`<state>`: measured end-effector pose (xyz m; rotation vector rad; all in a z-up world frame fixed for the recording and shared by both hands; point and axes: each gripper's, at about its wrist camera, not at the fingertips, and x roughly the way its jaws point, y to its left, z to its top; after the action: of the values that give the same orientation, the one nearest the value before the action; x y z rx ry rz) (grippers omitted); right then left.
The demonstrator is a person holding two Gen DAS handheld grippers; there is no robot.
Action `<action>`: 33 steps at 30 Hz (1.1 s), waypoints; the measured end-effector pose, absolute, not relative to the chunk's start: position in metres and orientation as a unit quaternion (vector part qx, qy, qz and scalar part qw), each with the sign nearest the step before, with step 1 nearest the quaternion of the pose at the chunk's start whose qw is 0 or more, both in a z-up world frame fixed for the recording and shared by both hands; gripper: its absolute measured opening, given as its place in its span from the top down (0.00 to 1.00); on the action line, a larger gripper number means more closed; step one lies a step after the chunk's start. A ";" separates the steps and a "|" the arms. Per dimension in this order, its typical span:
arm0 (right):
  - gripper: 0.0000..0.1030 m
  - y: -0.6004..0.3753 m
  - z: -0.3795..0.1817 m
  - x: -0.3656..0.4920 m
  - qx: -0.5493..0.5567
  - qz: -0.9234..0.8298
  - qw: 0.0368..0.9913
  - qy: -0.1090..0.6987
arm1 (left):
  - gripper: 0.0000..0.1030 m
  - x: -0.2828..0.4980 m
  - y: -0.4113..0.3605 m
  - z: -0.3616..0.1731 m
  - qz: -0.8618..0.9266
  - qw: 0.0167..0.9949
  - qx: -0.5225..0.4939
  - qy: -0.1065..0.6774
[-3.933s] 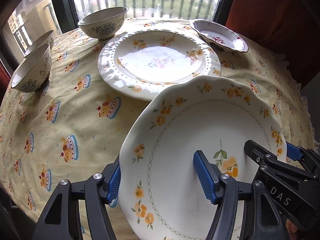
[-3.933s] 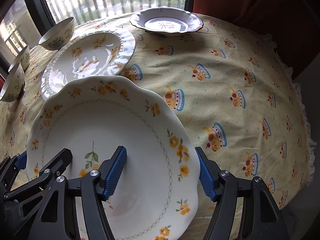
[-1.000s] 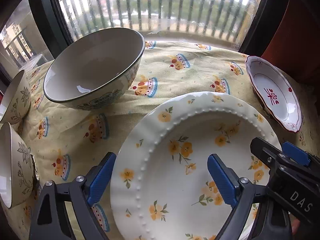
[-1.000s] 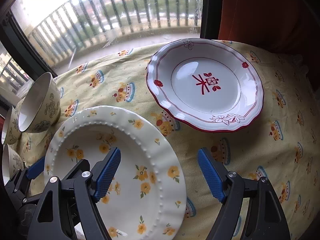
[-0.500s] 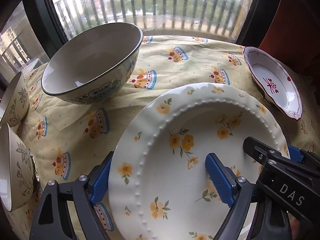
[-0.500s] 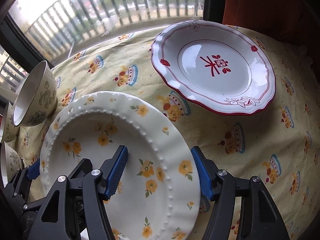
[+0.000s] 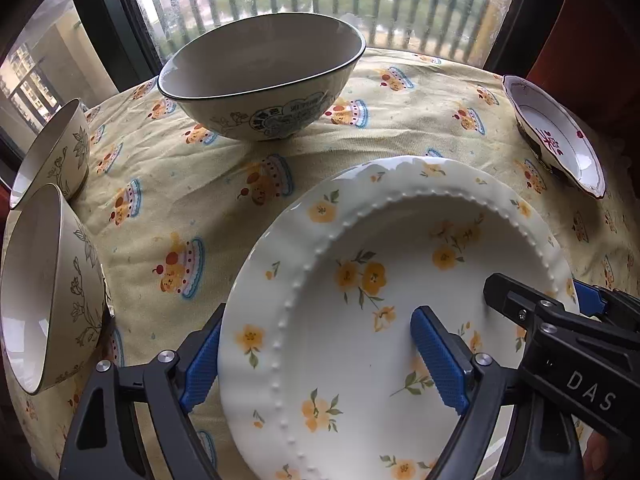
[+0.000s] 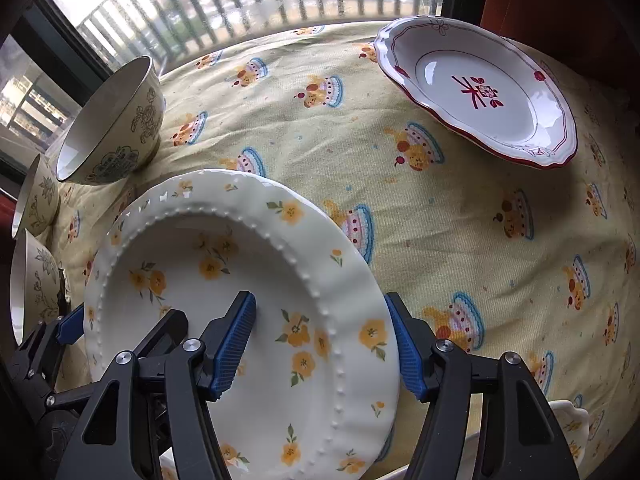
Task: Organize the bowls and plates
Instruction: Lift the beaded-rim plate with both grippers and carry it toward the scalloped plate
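A white beaded plate with yellow flowers (image 7: pixel 360 272) (image 8: pixel 200 264) hangs tilted just above the tablecloth, carried by both grippers. My left gripper (image 7: pixel 316 356) is shut on its left rim, one pad under the edge and one on the inner face. On the right rim my right gripper (image 8: pixel 320 332) is shut the same way. Each gripper shows in the other's view, the right gripper (image 7: pixel 560 320) and the left gripper (image 8: pixel 60 332). A second plate's scalloped edge (image 8: pixel 568 412) peeks out at the bottom right, below the held plate.
A large bowl (image 7: pixel 260 64) (image 8: pixel 108 128) stands at the back by the window. Two small bowls (image 7: pixel 52 152) (image 7: pixel 36 288) sit at the left edge. A red-trimmed plate (image 8: pixel 476 88) (image 7: pixel 556 140) lies at the far right on the yellow tablecloth (image 8: pixel 460 240).
The right jaws narrowed onto the plate's rim. Both grippers and the plate then shifted together across the table, away from the red-trimmed plate, with the plate's near side lifted.
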<state>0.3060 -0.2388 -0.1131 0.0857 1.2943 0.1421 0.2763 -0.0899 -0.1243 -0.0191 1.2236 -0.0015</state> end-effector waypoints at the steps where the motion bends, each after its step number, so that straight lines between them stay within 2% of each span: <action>1: 0.34 -0.237 -0.113 0.304 0.037 0.071 0.796 0.601 | 0.15 0.275 -0.088 -0.124 -0.004 0.819 -0.009 0.574; 4: 0.34 -0.232 -0.115 0.302 0.021 0.084 0.796 0.599 | 0.19 0.271 -0.085 -0.122 -0.015 0.821 -0.004 0.571; 10: 0.35 -0.239 -0.115 0.298 0.038 0.105 0.792 0.601 | 0.20 0.271 -0.075 -0.122 -0.020 0.819 -0.024 0.574; 14: 0.39 -0.240 -0.115 0.310 0.022 0.108 0.800 0.590 | 0.21 0.272 -0.076 -0.123 -0.022 0.818 -0.025 0.574; 21: 0.40 -0.228 -0.115 0.312 -0.016 0.130 0.808 0.574 | 0.24 0.278 -0.071 -0.123 -0.014 0.816 -0.043 0.576; 33: 0.40 -0.233 -0.110 0.307 0.009 0.093 0.800 0.593 | 0.27 0.279 -0.072 -0.108 -0.011 0.815 -0.031 0.579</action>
<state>0.3072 -0.2334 -0.1103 0.0186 1.2720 0.1985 0.2787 -0.0717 -0.1081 -0.0651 1.2355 -0.0241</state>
